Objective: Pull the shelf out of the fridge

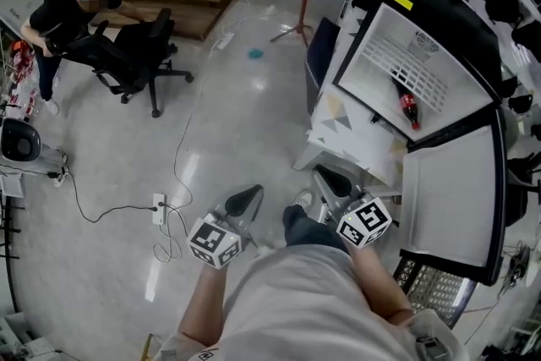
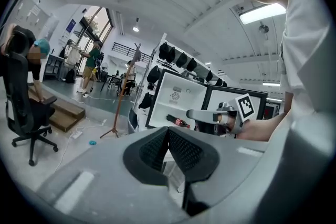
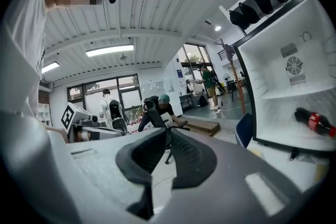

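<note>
The fridge (image 1: 397, 68) stands open at the right of the head view, its interior white and its door (image 1: 452, 199) swung toward me. A white shelf (image 3: 294, 93) crosses the interior. Below it lies a cola bottle (image 1: 409, 108), also visible in the right gripper view (image 3: 314, 121). My left gripper (image 1: 245, 199) hangs low in front of my body, well short of the fridge, its jaws shut on nothing (image 2: 168, 131). My right gripper (image 1: 331, 182) is beside it, nearer the fridge's base, also shut and empty (image 3: 169, 132).
A person sits by a black office chair (image 1: 135, 55) at the far left, next to a wooden platform (image 1: 177, 0). A power strip (image 1: 158, 207) and its cable lie on the floor near my left gripper. A wire basket (image 1: 435, 287) sits below the fridge door.
</note>
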Available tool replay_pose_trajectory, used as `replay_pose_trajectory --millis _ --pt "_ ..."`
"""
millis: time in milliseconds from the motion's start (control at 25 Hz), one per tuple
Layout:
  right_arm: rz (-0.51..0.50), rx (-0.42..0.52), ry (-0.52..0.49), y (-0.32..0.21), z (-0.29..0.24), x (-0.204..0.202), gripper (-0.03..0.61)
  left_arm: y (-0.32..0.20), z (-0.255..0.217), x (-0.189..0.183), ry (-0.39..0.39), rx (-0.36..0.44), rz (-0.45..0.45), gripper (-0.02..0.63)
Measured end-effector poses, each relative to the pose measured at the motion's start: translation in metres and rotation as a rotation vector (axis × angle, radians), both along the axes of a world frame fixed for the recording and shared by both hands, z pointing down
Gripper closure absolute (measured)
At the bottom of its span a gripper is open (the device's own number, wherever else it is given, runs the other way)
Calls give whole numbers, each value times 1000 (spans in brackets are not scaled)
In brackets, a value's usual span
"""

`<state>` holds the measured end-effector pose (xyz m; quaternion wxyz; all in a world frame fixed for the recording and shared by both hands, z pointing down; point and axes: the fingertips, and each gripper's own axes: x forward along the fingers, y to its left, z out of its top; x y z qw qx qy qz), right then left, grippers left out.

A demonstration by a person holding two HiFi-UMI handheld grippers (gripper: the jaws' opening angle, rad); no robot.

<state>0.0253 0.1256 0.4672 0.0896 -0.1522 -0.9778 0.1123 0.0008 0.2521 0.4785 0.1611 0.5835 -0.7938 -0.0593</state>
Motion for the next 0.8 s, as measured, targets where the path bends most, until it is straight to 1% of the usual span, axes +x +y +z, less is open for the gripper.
replay_pose_trajectory --millis 240,480,600,800 --pt "-10 3 15 -47 2 -42 551 -58 0 -43 18 -3 20 604" --pt "20 -10 22 -107 3 -69 551 -118 1 -74 28 -16 46 604" --pt "37 -20 17 -137 5 -80 551 -153 1 -84 29 -15 73 604" --pt "84 -44 -11 -176 -2 -85 551 -205 1 -85 57 -11 133 604"
